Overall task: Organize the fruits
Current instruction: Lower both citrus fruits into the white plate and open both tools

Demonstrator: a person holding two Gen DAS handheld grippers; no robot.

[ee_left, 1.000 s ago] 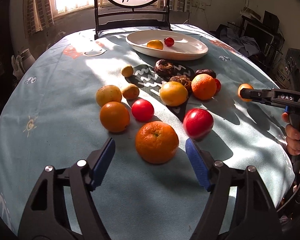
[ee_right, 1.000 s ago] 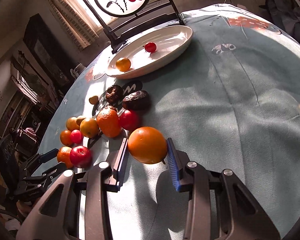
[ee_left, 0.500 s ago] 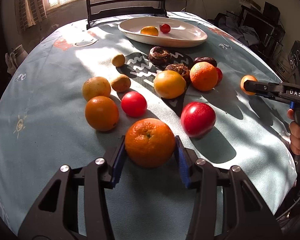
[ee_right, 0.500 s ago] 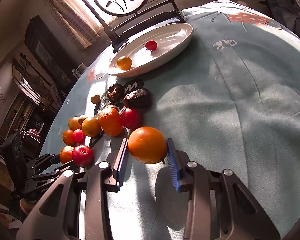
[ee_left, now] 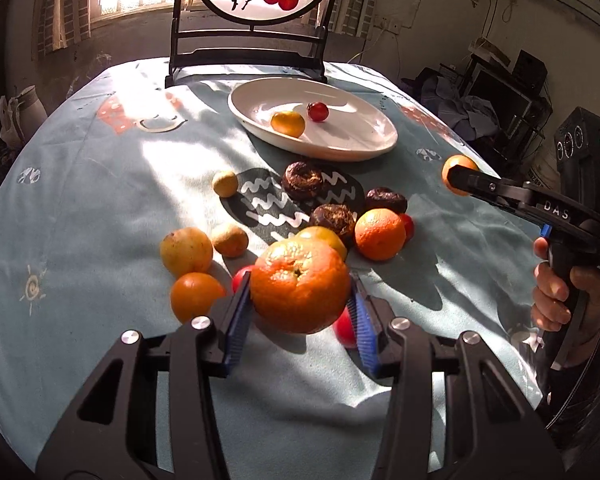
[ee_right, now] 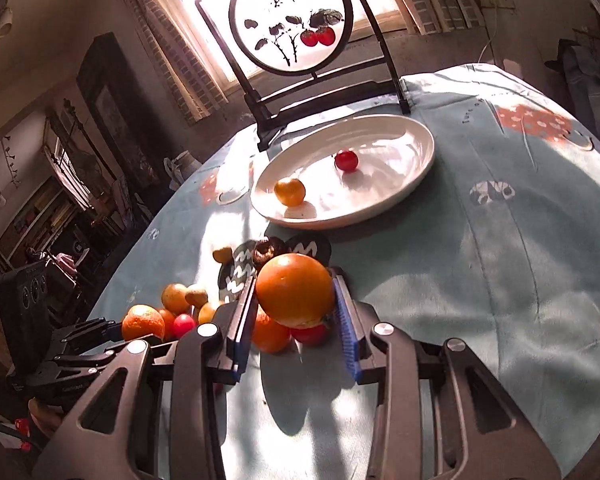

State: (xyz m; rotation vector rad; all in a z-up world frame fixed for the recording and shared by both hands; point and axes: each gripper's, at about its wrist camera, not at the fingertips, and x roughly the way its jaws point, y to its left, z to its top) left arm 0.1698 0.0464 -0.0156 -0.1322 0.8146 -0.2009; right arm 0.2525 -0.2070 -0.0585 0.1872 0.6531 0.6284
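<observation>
Left wrist view: my L gripper [ee_left: 300, 312] was clamped on a big orange [ee_left: 300, 286], blue pads [ee_left: 238, 320] pressing both flanks, fruit clear of the cloth w/ its shadow below. The jaws had just been closing, and the orange sat between them. R gripper [ee_right: 296, 312] was likewise shut on a smoother orange [ee_right: 295, 290], also off the table; in the left view I could see it out at the right, held by a hand [ee_left: 560, 292]. Target I judged to be the white plate [ee_left: 364, 148], which already had a small orange fruit [ee_left: 287, 123] and a cherry tomato [ee_left: 318, 112] in it. Key relation: plate lay straight ahead and beyond both grippers, near the far edge in front of the screen stand [ee_left: 256, 52]. Its long axis ran roughly across the left view, slanting up to the right in the right wrist view. Between my L gripper and the plate sat the loose pile, incl. a second orange [ee_left: 380, 234], three dark fruits [ee_left: 304, 176] and a yellowish one [ee_left: 186, 251], so that side would need to carry over them. R side looked nearer w/ bare cloth in between, and the plate's right half was free. I'd guess R drops first. Risk: round fruit rolling on the shallow dish toward the two already there.
</observation>
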